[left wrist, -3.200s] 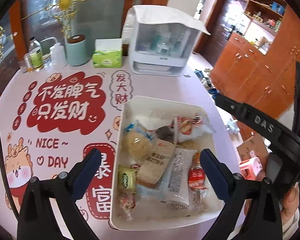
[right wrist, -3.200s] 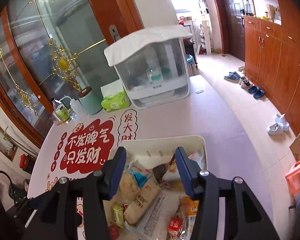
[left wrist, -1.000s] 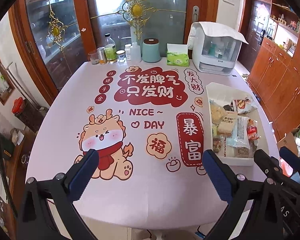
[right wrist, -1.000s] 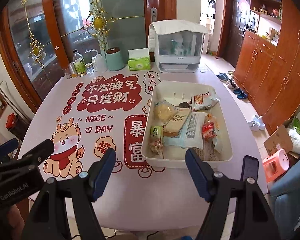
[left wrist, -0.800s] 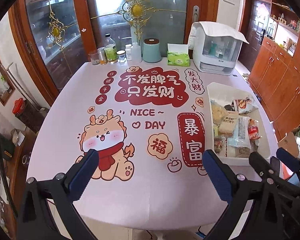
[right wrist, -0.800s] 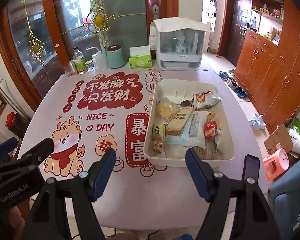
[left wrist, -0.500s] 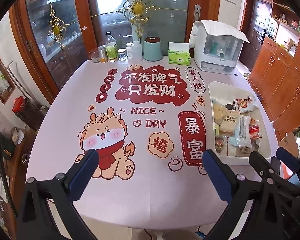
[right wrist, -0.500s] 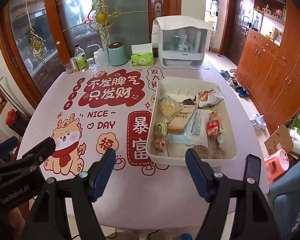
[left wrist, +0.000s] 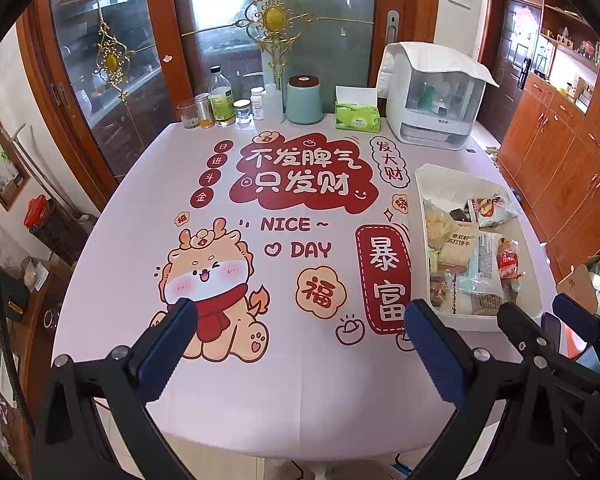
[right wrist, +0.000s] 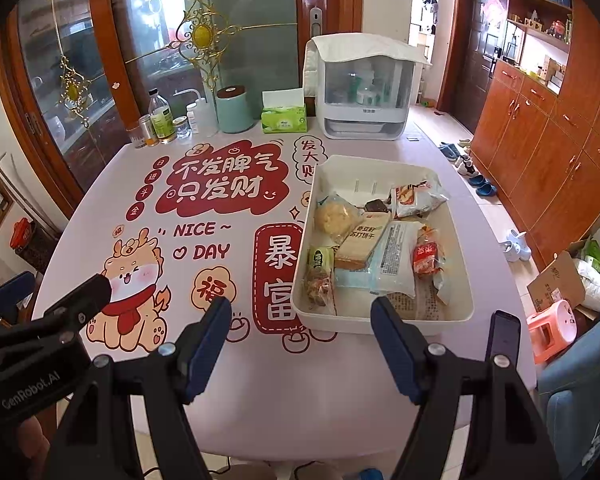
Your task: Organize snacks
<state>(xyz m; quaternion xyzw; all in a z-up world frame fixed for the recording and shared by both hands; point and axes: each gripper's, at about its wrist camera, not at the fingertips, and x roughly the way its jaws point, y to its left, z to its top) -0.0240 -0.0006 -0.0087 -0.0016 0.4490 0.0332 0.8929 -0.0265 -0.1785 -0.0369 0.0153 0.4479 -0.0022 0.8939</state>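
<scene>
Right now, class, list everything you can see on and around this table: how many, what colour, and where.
Bin: one, white, table's right side.
Snack packets: several, mixed colours, inside bin.
Table: one, pale, red print.
Tissue box: one, green, far edge.
Canister: one, teal, beside tissue box.
Bottles and jars: several, far left edge.
Cabinet: one, white, far edge.
Stool: one, pink, floor right.
Left gripper: open, empty.
Right gripper: open, empty.
</scene>
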